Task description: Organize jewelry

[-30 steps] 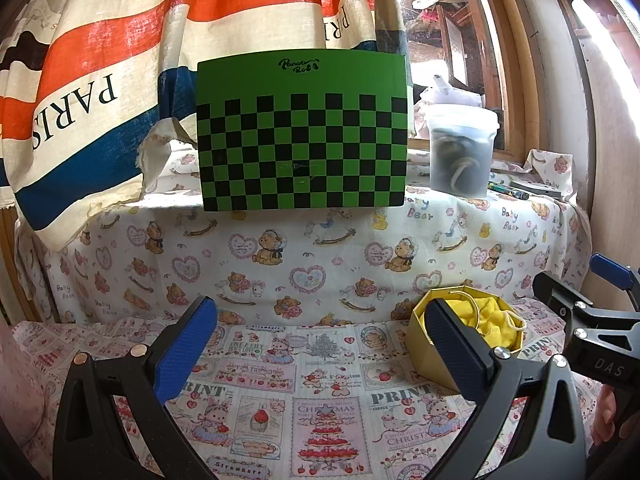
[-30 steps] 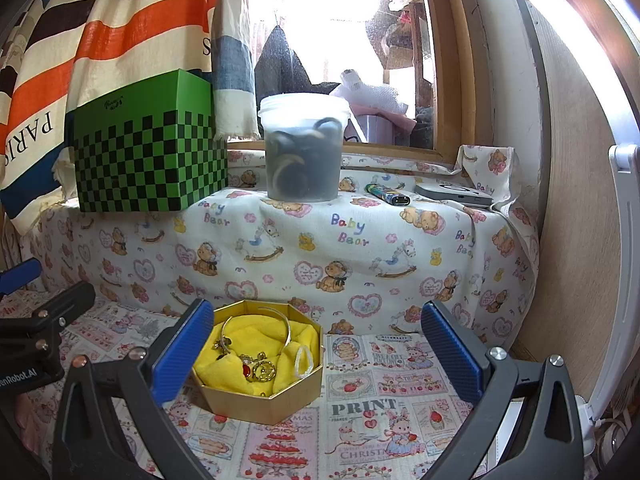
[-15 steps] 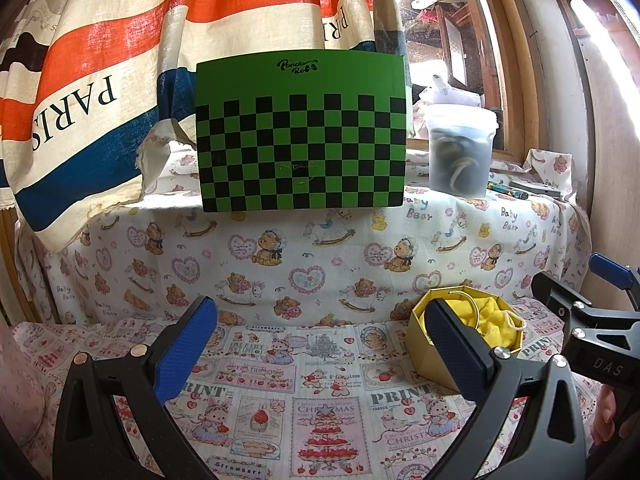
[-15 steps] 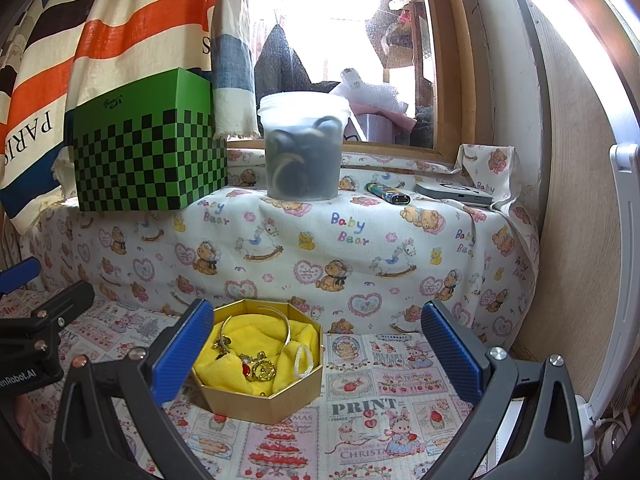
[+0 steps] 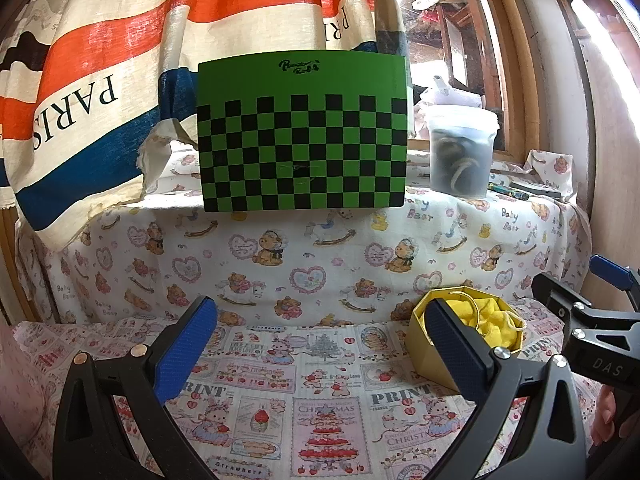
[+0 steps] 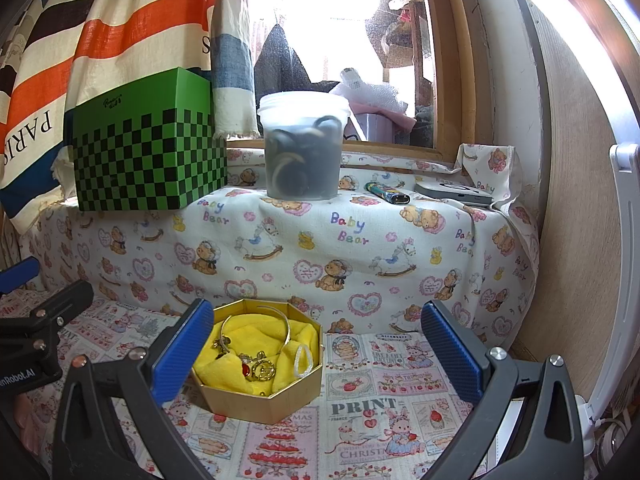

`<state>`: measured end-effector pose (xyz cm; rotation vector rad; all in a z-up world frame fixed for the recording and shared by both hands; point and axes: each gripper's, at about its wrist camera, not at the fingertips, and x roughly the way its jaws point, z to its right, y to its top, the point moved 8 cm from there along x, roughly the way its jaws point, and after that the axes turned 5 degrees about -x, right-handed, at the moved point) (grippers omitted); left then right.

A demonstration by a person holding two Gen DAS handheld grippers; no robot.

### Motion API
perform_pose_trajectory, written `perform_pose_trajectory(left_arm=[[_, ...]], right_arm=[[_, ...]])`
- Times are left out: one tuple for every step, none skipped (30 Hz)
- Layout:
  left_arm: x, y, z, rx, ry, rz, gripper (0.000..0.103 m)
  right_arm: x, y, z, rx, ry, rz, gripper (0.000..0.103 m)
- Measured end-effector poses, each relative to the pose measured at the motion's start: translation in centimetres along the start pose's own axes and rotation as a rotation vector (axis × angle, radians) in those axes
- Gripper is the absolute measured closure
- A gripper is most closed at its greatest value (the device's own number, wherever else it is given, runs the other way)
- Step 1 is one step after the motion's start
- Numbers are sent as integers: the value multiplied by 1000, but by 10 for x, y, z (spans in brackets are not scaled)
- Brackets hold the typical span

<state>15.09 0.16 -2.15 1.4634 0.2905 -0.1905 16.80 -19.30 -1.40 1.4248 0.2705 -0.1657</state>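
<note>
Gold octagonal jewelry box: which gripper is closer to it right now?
Right. The right gripper hovers open almost over the gold octagonal jewelry box, its left finger overlapping the box. The left gripper, also open, sits further left, the box beyond its right finger.

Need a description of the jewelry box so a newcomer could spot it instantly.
Start at the green checkered box on the raised ledge, then drop to the printed cloth on the lower surface in front. The jewelry box sits there: an open gold octagonal box lined with yellow fabric, holding a bangle and small gold pieces, the only container on that level.
</note>
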Motion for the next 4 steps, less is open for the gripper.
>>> perform_pose_trajectory(left_arm=[[0,0,-1,-3,4,1,0],[-1,0,-1,-6,6,1,0],[-1,0,-2,-9,7,1,0],[-2,0,-3,-12,10,2,0]], right_arm=[[0,0,0,-1,1,-1,0],[0,0,-1,-3,1,-3,0],[0,0,-1,-7,2,-4,0],[1,-2,-1,-10,4,-3,0]])
